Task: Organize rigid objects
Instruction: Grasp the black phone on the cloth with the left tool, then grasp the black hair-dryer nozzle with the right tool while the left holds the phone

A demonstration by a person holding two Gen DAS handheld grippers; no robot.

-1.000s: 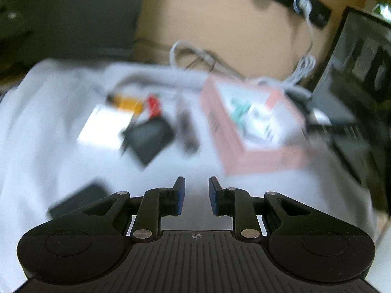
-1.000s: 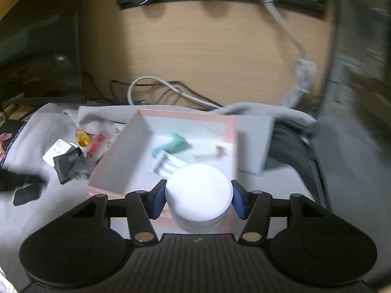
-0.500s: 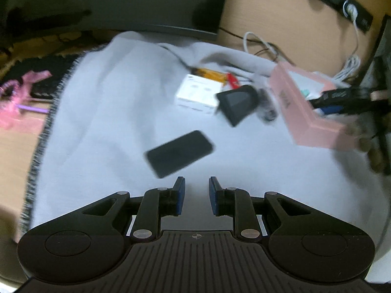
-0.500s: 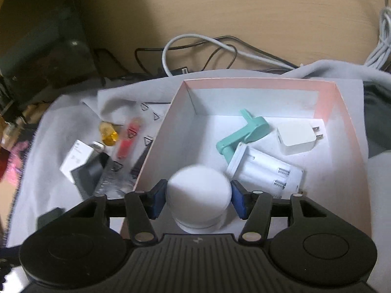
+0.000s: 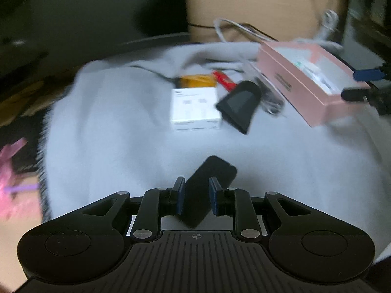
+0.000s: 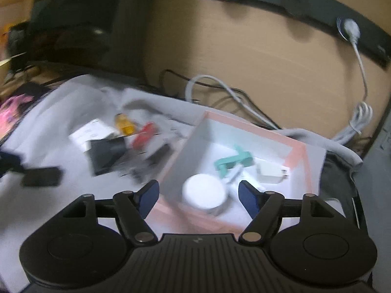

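Observation:
My left gripper (image 5: 197,195) hovers low over a flat black slab (image 5: 217,171) lying on the grey cloth. The slab shows in the narrow gap between the blue pads; the jaws are opening and do not press on it. My right gripper (image 6: 198,193) stands over the near corner of the pink box (image 6: 305,161), its jaws opening wide. A white round puck (image 6: 204,194) sits free on the box floor between them. The same pink box (image 5: 305,90) appears at the right of the left wrist view, with blue pads (image 5: 369,74) of the right gripper above it.
The box also holds a teal clip (image 6: 233,161) and a white charger plug (image 6: 270,171). On the cloth lie a white carton (image 5: 194,108), a black wedge-shaped item (image 5: 240,102), an orange piece (image 5: 198,80) and a red piece (image 5: 224,79). Cables (image 6: 232,92) trail behind the box.
The right jaws have spread and let go of the white puck, which now rests in the box. My left gripper has moved up to the black slab, which now shows between its pads.

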